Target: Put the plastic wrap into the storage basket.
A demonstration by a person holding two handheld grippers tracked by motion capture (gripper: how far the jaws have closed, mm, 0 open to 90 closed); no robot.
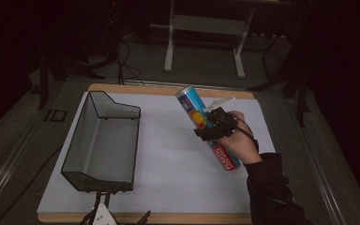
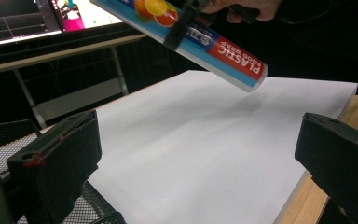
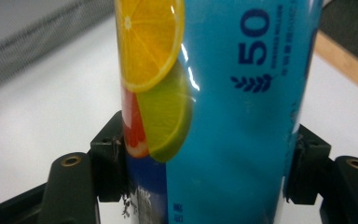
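Wrap box, long, blue, with citrus slices and red end.

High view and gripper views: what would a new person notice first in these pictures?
First, the bright blue plastic wrap box with fruit pictures, clamped in the right gripper and held tilted in the air above the white table sheet. Next, the empty black mesh basket standing on the left part of the sheet. The left gripper waits open at the near edge, with nothing between its jaws.
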